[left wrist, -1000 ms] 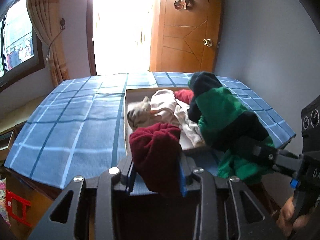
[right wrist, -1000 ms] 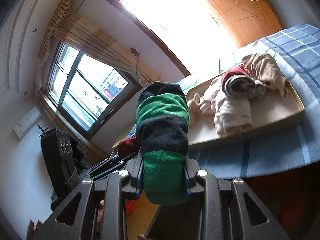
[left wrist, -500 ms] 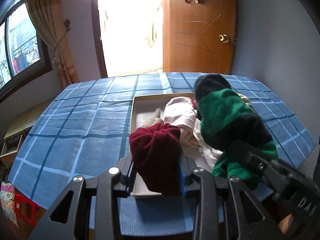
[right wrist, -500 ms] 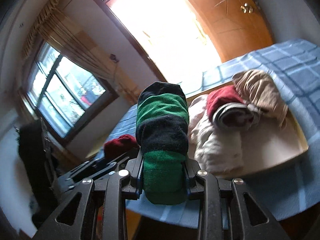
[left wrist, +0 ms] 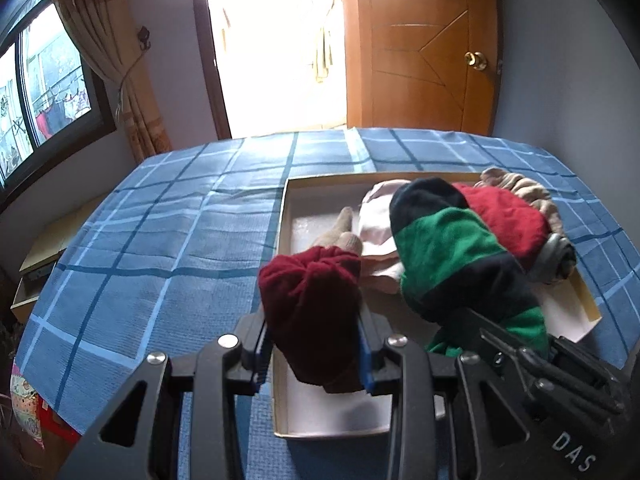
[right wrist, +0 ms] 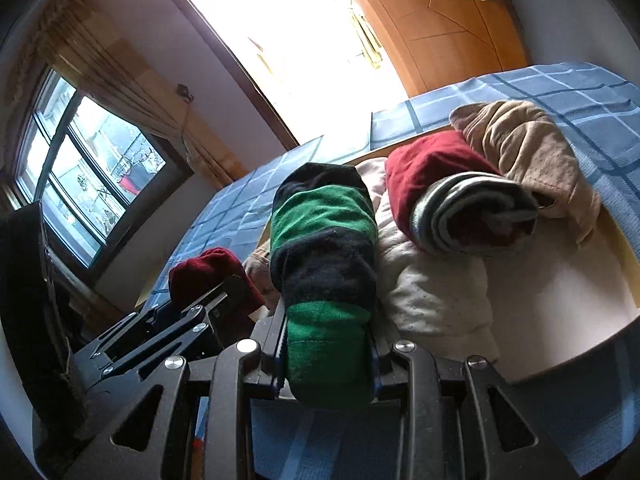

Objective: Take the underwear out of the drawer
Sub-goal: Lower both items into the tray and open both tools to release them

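Note:
A shallow tan drawer tray (left wrist: pixel 282 216) (right wrist: pixel 592 344) lies on a blue checked cloth. My left gripper (left wrist: pixel 314 354) is shut on a rolled dark red garment (left wrist: pixel 312 304), held over the tray's near left part. My right gripper (right wrist: pixel 326 354) is shut on a rolled green and black garment (right wrist: pixel 324 248) (left wrist: pixel 452 264), held over the tray's near edge beside the left one (right wrist: pixel 212 280). In the tray lie a pink-cream garment (left wrist: pixel 376 216) (right wrist: pixel 432 280), a red and striped roll (right wrist: pixel 460 200) (left wrist: pixel 508 216) and a tan garment (right wrist: pixel 528 152).
The blue checked cloth (left wrist: pixel 160 248) covers the surface to the left of the tray and beyond it. A wooden door (left wrist: pixel 420 52) and a bright doorway stand behind. A window with a curtain (left wrist: pixel 104 60) is on the left. A grey wall is on the right.
Both grippers, each still holding its roll, have moved forward and over the tray. The tray and its clothes now look closer and lower in both views.

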